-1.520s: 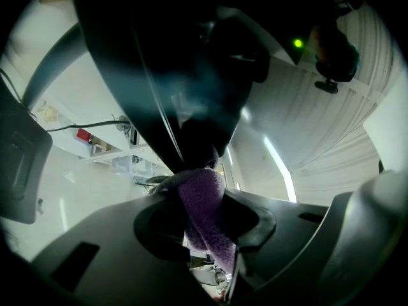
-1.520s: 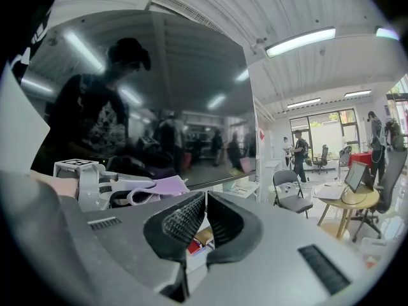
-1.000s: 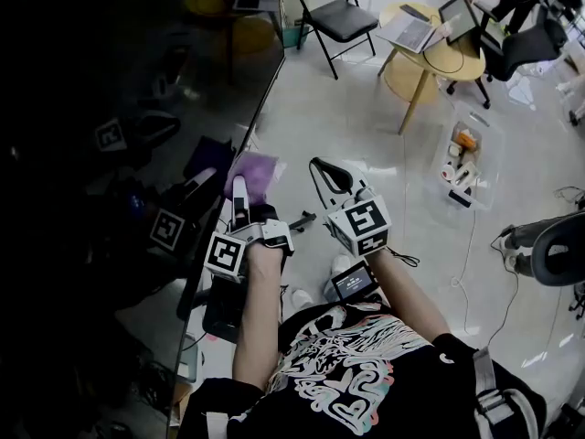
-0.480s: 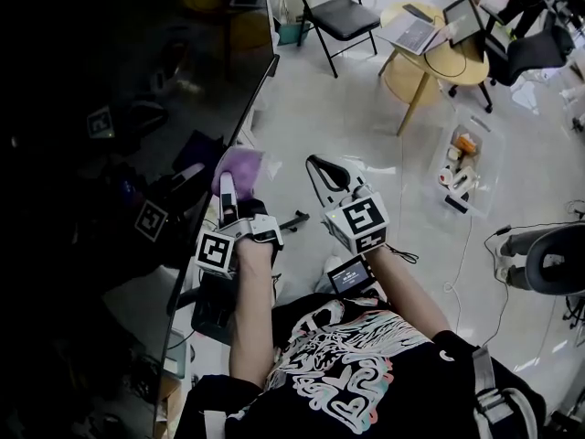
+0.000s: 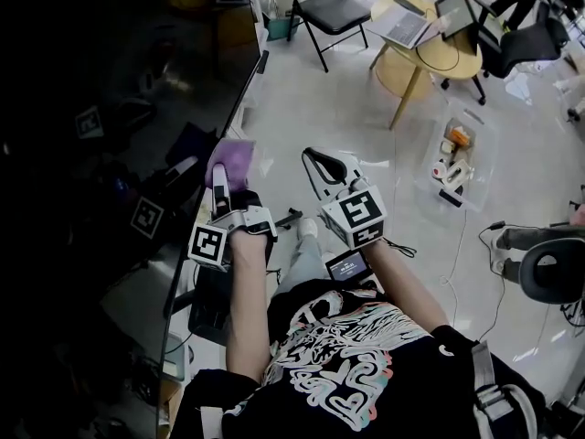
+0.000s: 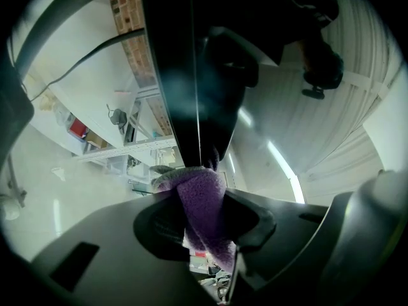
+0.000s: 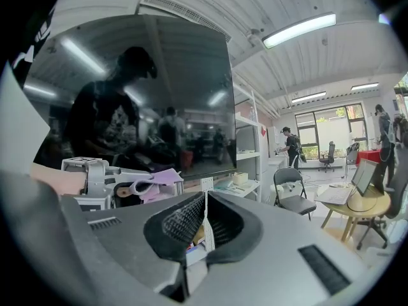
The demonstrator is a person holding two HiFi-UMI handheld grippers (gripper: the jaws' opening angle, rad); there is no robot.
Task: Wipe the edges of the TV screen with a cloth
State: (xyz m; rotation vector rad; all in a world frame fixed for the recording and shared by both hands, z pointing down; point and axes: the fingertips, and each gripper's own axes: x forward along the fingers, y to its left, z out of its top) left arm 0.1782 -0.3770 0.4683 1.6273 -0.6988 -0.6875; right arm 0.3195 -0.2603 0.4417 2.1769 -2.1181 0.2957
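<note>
Left claw [image 5: 219, 183] is clamped tight on a fuzzy purple cloth [image 6: 199, 196]. The cloth is bunched between the pads and sticks out past the tips. It's pressed against the side edge of the big black glossy TV screen [image 5: 110, 90], partway along that edge in the head view. In the left gripper view the dark screen edge runs straight up from the cloth.

Right claw [image 7: 204, 225] has its pads together with nothing in it. It hangs beside the left one, off the screen, over the pale glossy floor [image 5: 347, 117]. A black folding chair [image 5: 331, 12] and a round wooden tabletop [image 5: 452, 60] with laptops sit well behind.
</note>
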